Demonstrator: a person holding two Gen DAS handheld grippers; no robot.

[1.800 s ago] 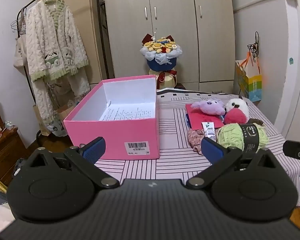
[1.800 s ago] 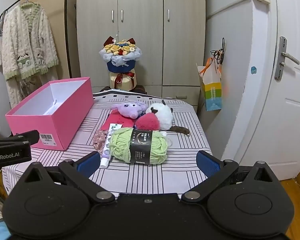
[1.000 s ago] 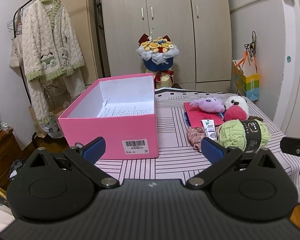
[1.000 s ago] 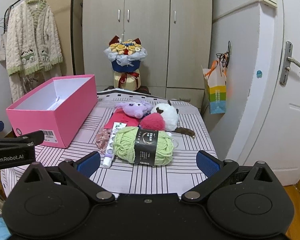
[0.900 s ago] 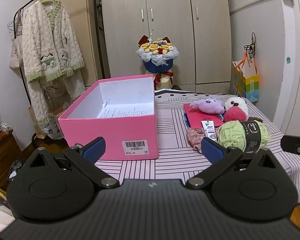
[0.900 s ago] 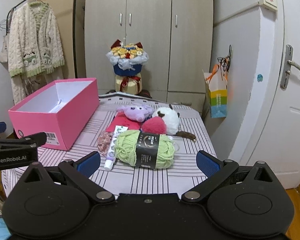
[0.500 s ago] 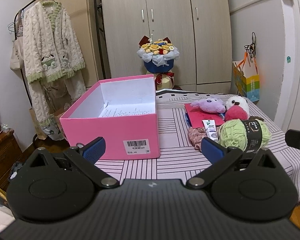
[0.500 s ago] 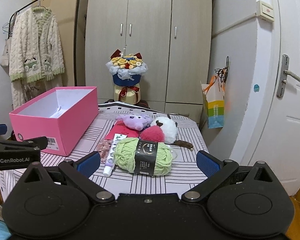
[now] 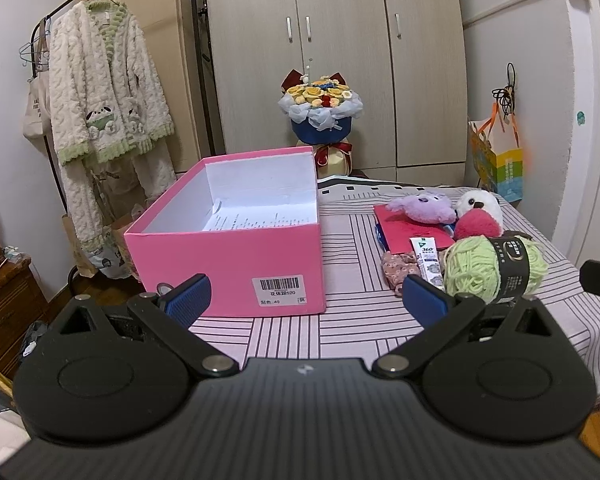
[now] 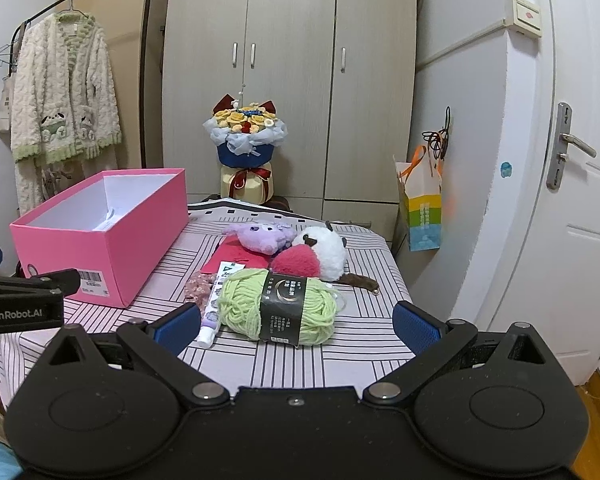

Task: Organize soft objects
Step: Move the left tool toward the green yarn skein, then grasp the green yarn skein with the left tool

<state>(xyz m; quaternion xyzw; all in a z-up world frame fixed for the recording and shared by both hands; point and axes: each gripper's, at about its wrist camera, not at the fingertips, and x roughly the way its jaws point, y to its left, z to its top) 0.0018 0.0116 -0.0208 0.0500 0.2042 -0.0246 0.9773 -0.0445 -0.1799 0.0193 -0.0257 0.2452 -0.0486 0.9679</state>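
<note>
An open pink box stands on the left of the striped table. To its right lie a green yarn skein, a purple plush, a white plush with a pink part, a floral fabric piece, a tube and a red envelope. My left gripper is open and empty before the box. My right gripper is open and empty before the yarn.
A flower bouquet stands behind the table before a wardrobe. A cream robe hangs on a rack at left. A colourful paper bag hangs by a white door at right. A wooden cabinet sits at lower left.
Both grippers have drifted slightly back and up, so the table and objects sit a little lower and farther in view. Both stay open. No object has moved.
</note>
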